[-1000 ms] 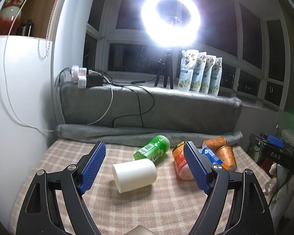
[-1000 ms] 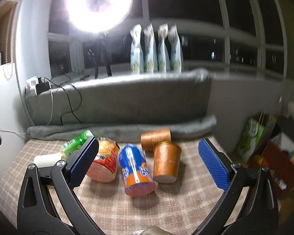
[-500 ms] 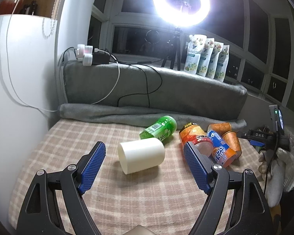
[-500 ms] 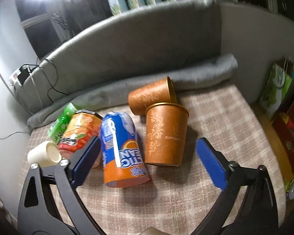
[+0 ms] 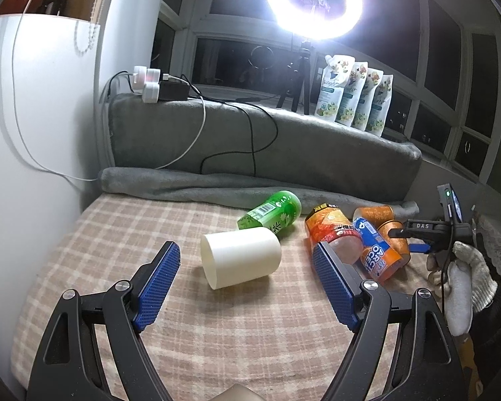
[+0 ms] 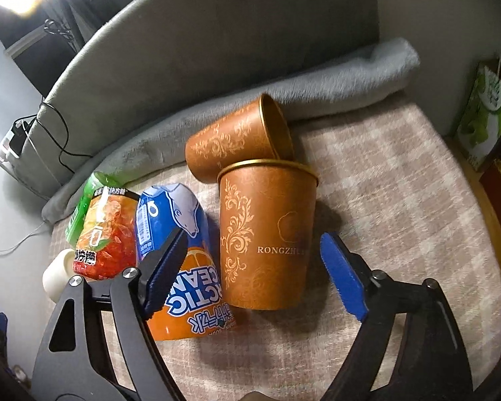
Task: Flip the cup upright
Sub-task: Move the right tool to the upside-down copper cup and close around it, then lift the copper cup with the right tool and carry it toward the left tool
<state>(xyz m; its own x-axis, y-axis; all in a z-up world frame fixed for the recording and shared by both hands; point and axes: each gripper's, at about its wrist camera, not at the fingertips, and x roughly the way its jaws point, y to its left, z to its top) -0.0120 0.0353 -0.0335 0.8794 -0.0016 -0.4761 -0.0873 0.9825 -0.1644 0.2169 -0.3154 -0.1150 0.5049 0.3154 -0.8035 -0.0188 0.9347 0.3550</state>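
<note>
A cream cup (image 5: 240, 256) lies on its side on the checked cloth (image 5: 117, 234), its mouth toward the near left. My left gripper (image 5: 245, 279) is open, its blue pads on either side of the cup and a little short of it. A copper cup (image 6: 267, 237) lies on the cloth with its gold rim pointing away; my right gripper (image 6: 255, 272) is open with that cup between its pads, apart from both. A second copper cup (image 6: 237, 138) lies on its side behind it.
A blue-and-orange cup (image 6: 180, 264), an orange tea cup (image 6: 108, 237) and a green cup (image 5: 272, 212) lie in a row between the cream and copper cups. A rolled grey blanket (image 5: 190, 183) and grey cushion back the cloth. A white wall (image 5: 33, 133) stands left.
The right gripper has dropped and moved in close around the near copper cup. The left gripper has pulled back and tilted a little; the cream cup stays put.
</note>
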